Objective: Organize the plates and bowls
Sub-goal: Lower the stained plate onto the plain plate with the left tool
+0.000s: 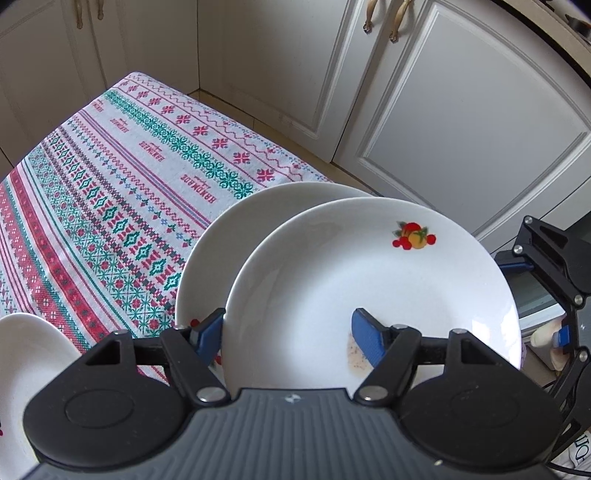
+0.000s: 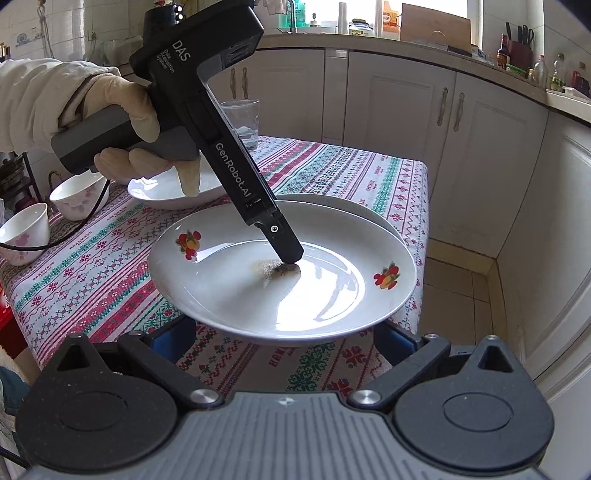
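Cream kitchen cabinets point(image 1: 461, 122) stand behind a bench point(image 1: 110, 206) spread with a red-and-green patterned cloth. Only the right wrist view shows the far worktop crowded with bottles point(image 2: 369, 22), a wide white dish point(image 2: 166, 190) and two small floral bowls point(image 2: 75, 197) at the bench's left side. A fruit-decorated plate point(image 2: 280, 291) sits raised above a second plate point(image 1: 221, 251) lying on the cloth near the bench's right edge. The left gripper point(image 1: 288, 334), held in a gloved hand point(image 2: 122, 125), has its jaws part open astride the upper plate's rim, one blue finger over a brown smear point(image 2: 277, 271) inside, the other beneath. The right gripper point(image 2: 284, 341) has its jaws spread wide below the plate's near rim; whether they touch it cannot be told.
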A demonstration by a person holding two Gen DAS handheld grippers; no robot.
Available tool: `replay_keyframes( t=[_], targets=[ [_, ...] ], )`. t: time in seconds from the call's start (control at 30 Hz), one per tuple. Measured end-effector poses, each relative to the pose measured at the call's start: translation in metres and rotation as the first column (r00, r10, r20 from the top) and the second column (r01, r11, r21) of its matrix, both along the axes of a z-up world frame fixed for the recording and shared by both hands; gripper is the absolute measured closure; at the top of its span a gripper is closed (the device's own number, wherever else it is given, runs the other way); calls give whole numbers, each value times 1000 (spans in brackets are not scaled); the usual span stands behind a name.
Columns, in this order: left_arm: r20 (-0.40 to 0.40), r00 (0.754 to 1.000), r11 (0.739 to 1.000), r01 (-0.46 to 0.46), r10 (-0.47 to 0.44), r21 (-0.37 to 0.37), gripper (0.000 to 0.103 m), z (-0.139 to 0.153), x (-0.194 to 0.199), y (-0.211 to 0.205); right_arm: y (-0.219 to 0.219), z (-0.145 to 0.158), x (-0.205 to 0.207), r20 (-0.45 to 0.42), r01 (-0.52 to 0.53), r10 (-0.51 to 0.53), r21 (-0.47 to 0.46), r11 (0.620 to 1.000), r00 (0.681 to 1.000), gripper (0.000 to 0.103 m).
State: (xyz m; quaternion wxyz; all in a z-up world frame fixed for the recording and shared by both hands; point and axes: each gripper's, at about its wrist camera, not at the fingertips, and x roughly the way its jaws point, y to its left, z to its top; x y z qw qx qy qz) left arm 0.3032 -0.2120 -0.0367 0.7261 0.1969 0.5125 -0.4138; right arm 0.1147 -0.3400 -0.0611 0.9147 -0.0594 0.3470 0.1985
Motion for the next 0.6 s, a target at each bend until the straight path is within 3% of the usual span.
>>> replay_keyframes(
  t=[0.6],
  targets=[
    [56,998,1000,1,-2,10,26,8,-3,5,0,0,1,17,24,-24,6,1000,1000,0]
  ],
)
